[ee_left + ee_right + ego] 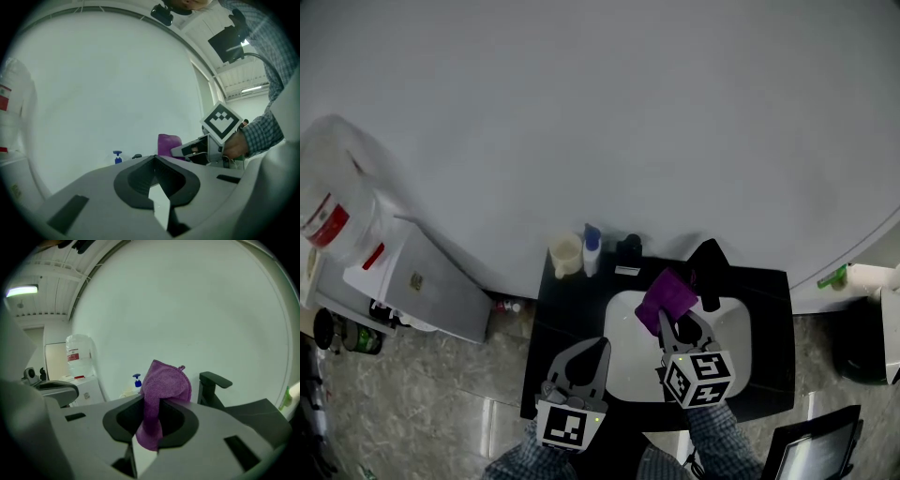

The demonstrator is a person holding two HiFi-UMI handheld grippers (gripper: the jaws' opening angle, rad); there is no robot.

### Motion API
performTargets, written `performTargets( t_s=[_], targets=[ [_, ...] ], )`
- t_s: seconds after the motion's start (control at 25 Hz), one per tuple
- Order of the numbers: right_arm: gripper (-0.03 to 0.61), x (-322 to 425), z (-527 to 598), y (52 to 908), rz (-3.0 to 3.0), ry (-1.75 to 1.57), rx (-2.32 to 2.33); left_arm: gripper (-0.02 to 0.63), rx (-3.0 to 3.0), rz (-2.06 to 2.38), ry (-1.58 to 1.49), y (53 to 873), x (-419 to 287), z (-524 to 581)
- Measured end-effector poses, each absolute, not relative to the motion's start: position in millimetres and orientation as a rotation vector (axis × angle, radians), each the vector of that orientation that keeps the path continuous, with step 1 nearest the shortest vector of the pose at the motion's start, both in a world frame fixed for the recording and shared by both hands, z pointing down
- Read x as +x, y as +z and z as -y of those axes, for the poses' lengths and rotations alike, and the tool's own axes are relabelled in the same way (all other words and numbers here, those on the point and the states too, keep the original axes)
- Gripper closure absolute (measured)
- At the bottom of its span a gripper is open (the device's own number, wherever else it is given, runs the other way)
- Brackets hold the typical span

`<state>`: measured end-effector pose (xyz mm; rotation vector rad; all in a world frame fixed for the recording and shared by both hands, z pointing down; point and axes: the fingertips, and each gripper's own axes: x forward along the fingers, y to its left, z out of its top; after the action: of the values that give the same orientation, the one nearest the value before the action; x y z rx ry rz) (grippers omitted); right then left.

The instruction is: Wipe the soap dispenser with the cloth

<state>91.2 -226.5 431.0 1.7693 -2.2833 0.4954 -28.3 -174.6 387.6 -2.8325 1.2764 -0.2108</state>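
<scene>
Soap dispenser (pixel 592 250) with a blue pump stands at the back edge of the black table (pixel 769 292), between a pale cup (pixel 565 255) and a small dark object, well ahead of both tools. The right gripper (pixel 672 321) has its jaws pinched on the purple cloth (pixel 166 385) — bunched and standing forward, likely to present a wiping face. The left gripper (pixel 601 345) hangs over the sink (pixel 623 314) with jaws closed on nothing — probably free to steady the bottle.
</scene>
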Motion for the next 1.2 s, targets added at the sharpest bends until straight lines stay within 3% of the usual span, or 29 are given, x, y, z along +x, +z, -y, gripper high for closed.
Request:
performTargets(
  t_s=[0.68, 1.2],
  targets=[
    [0.500, 84, 367, 463, 2.337, 0.623, 1.583, 0.612, -2.794, -1.390, -0.332, 408, -20, 205],
    [0.500, 113, 375, 556, 2.076, 0.749, 1.580, 0.612, -2.797, -1.411, -0.412, 427, -22, 202]
  ],
)
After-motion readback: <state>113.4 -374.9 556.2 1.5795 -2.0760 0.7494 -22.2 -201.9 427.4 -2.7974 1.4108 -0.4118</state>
